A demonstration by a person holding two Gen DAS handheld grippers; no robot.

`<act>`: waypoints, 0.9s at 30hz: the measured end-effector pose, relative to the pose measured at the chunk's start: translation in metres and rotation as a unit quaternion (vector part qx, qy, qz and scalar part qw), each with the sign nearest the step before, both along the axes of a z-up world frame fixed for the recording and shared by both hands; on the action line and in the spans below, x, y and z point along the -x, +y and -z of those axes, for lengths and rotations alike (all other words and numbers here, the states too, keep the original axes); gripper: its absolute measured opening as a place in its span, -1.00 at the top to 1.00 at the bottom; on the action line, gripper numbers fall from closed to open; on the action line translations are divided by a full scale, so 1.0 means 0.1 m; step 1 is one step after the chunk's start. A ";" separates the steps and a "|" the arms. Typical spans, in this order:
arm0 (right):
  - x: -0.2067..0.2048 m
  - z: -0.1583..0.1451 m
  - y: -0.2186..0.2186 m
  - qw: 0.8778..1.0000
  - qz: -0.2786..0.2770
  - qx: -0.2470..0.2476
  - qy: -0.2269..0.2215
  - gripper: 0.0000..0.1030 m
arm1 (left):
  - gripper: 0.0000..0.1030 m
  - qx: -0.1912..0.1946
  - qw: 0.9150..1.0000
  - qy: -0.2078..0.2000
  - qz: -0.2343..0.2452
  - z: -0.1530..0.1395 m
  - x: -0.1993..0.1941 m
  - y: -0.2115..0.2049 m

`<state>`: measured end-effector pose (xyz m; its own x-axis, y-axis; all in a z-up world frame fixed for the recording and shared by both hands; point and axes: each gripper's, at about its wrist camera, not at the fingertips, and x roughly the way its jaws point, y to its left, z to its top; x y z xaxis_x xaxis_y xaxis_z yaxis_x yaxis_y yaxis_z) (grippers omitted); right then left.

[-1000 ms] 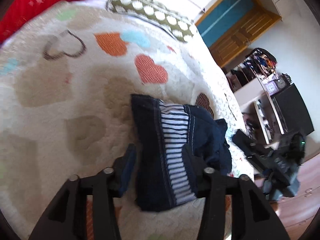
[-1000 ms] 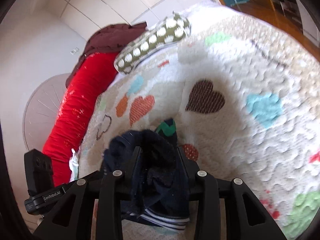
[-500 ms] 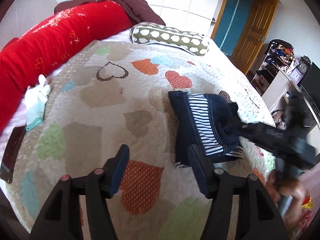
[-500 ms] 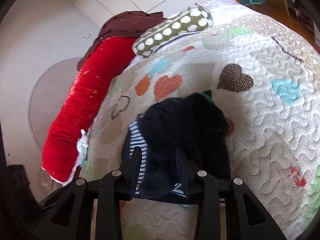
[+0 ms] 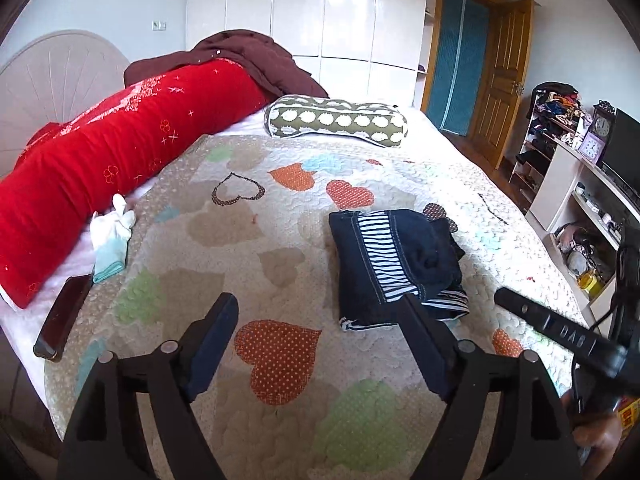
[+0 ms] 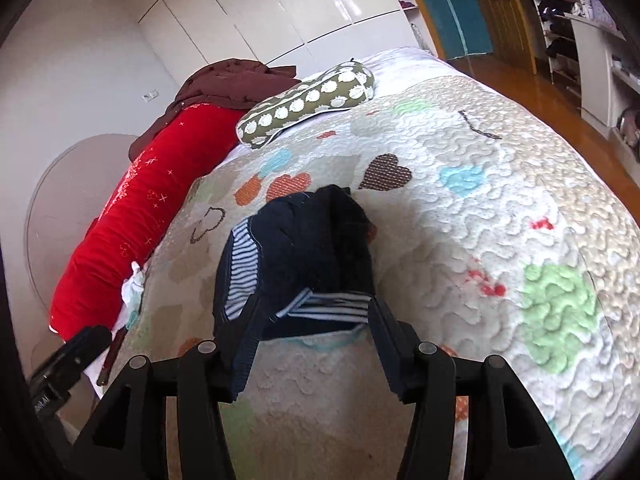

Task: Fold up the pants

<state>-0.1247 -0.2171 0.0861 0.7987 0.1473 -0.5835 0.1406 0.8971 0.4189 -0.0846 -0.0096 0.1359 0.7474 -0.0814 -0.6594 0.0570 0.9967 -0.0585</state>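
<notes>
The dark navy pants (image 5: 394,266), with a blue-and-white striped lining showing, lie folded in a compact bundle on the heart-patterned quilt (image 5: 280,240). They also show in the right wrist view (image 6: 296,264). My left gripper (image 5: 316,320) is open and empty, pulled back above the quilt with the bundle just beyond its right finger. My right gripper (image 6: 312,320) is open and empty, just short of the bundle's near edge. The right gripper's body shows at the right edge of the left wrist view (image 5: 560,336).
A long red bolster (image 5: 120,160) and a green spotted pillow (image 5: 336,120) lie at the head of the bed. A white and teal glove (image 5: 110,240) and a dark phone (image 5: 62,320) lie at the left edge. Shelves and a TV stand (image 5: 580,184) stand to the right.
My right gripper has let go of the pants and opened. Both grippers have drawn back from the bundle, which now lies still on the quilt.
</notes>
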 end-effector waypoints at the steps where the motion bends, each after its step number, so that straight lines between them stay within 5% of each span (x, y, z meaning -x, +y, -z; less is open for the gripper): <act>1: 0.07 0.03 0.00 1.000 0.008 0.006 0.007 -0.14 | -0.59 0.000 1.000 -0.001 0.003 0.00 0.02 -0.02; 13: 0.43 0.14 0.01 0.996 0.034 0.071 0.036 -0.21 | -0.59 -0.020 0.999 0.020 0.037 0.11 0.20 -0.31; 27: 0.47 0.19 0.16 0.994 0.027 0.091 0.045 -0.24 | -0.59 -0.016 0.999 0.029 0.041 0.17 0.20 -0.33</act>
<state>-0.1720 -0.2014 0.0672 0.7465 -0.0090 -0.6653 0.2202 0.9469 0.2343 -0.1049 -0.0425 0.1184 0.7000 -0.1188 -0.7042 0.1355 0.9902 -0.0324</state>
